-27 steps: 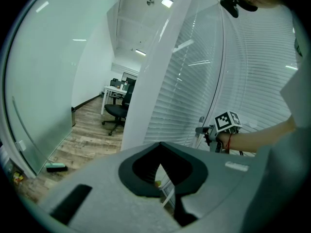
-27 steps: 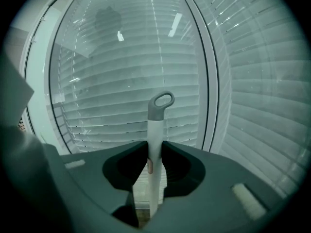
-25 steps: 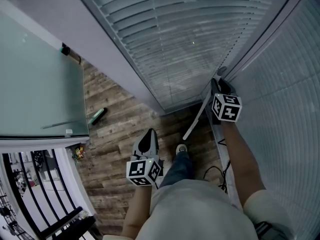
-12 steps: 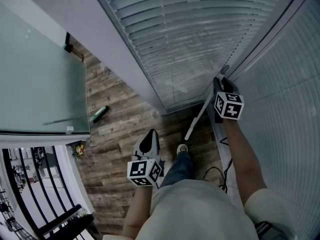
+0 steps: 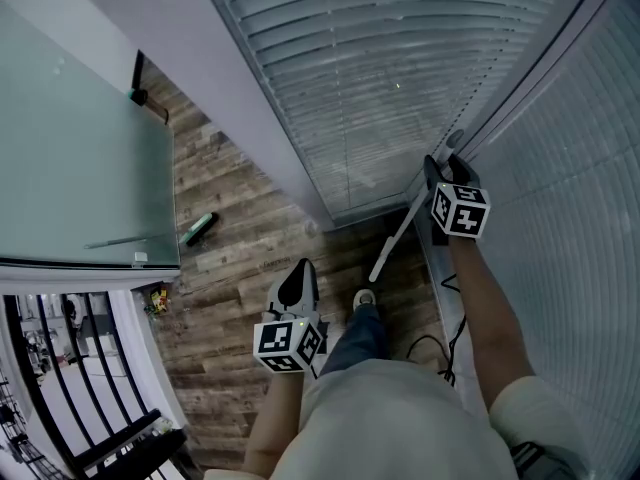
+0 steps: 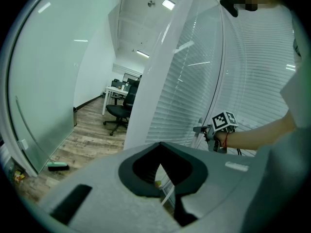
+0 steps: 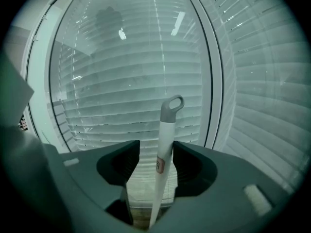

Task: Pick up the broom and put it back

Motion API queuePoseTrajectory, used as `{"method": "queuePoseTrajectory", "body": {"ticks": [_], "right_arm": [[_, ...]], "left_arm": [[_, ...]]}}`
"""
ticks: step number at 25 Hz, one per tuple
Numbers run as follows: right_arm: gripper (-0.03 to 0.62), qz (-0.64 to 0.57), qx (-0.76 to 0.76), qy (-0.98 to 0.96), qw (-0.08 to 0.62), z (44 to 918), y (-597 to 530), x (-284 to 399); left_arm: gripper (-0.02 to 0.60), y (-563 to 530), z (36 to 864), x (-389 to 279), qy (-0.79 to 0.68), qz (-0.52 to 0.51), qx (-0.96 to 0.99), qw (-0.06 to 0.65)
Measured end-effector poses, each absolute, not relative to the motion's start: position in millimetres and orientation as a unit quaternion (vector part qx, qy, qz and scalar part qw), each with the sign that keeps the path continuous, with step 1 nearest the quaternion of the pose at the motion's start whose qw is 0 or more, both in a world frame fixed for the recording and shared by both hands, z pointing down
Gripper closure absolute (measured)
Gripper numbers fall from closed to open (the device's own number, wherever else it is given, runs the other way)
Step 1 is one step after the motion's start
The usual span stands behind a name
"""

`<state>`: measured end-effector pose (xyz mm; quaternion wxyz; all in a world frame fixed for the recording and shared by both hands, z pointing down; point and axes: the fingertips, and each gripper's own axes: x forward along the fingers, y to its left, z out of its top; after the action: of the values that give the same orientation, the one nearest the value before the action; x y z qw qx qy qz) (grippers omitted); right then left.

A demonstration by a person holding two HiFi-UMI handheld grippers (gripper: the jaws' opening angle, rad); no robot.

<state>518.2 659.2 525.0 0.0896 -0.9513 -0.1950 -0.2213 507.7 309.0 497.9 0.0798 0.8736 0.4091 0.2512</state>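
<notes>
Our right gripper [image 7: 156, 143] has just been opening its jaws, and the white broom handle with grey looped cap [image 7: 166, 130] stands unclamped between them. Our left gripper [image 6: 160, 146] stays out of it, closed and empty.

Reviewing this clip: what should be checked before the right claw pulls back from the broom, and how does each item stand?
1. Right claw released: ok, jaws have just been opening, gap at the left pad.
2. Broom handle free of the right pad: cannot tell, it sits close against it.
3. Handle supported by the blinds: cannot tell.
4. Left claw shut and empty: ok.
5. Floor clear underfoot: not ok, a cable lies beside the shoe.
</notes>
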Motion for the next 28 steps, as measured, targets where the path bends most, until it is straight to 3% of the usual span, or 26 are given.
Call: {"method": "queuePoseTrajectory", "body": {"ticks": [28], "right_arm": [[0.364,-0.224,-0.948,-0.208,0.086,518.2,664.6,501.8]], "left_arm": [[0.577,303.4,488.3,497.0,0.410,0.245,0.874,0.087]]}}
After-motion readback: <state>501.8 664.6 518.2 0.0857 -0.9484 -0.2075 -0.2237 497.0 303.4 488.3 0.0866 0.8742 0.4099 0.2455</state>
